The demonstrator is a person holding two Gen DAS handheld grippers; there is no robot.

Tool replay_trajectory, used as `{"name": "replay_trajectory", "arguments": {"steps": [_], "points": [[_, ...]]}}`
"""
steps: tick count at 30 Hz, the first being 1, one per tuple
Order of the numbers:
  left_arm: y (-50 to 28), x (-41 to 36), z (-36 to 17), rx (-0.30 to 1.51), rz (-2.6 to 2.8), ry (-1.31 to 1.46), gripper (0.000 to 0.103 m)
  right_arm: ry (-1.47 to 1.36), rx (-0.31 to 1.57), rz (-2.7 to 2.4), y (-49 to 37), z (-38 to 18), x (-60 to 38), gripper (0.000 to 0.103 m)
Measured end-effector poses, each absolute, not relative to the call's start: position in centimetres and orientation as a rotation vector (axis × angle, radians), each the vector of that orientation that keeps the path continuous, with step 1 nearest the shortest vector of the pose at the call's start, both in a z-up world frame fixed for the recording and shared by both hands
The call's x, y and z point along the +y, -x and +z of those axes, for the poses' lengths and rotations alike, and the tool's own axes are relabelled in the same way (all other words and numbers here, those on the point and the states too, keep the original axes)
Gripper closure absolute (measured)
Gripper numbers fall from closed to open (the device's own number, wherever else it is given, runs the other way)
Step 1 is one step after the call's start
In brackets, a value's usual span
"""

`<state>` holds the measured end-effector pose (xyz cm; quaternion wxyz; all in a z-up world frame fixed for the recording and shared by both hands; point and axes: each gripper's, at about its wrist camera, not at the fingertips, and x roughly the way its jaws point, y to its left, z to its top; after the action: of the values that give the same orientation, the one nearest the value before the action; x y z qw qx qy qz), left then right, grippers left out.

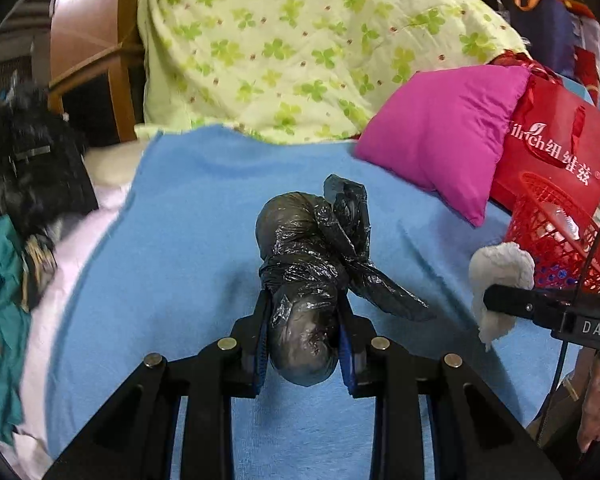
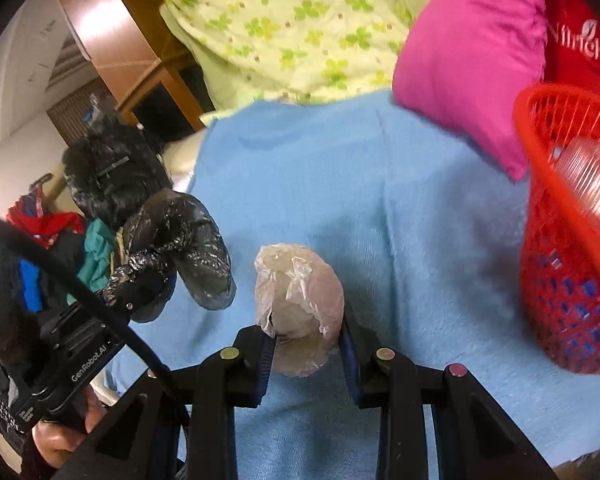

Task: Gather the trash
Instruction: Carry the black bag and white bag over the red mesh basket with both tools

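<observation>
Trash in both grippers, basket drop still pending

Left gripper (image 1: pixel 304 344) pinches a knotted black bag (image 1: pixel 300 280); right gripper (image 2: pixel 306 348) pinches a wad in clear plastic (image 2: pixel 300 300). Both loads sit between the pads, apparently off the blue blanket (image 1: pixel 172 240). Red basket (image 2: pixel 560 272) at three o'clock of the right gripper, near, something clear already inside. Pink pillow (image 2: pixel 468 56) at one o'clock. Judgement: pickup done; carry and release remain. No other trash visible on the blanket.

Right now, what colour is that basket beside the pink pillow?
Red basket, seen best from the right wrist camera.
</observation>
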<state>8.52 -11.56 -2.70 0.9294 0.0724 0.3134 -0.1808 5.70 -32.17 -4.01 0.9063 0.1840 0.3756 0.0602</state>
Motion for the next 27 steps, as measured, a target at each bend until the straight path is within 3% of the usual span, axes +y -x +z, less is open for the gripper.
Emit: {"name": "replay_trajectory", "arguments": {"steps": [27], "points": [[-2.8, -19.2, 5.0, 0.47, -0.402, -0.257, 0.072, -0.384, 0.407, 0.08, 2.6, 1.8, -38.6, 0.071]]}}
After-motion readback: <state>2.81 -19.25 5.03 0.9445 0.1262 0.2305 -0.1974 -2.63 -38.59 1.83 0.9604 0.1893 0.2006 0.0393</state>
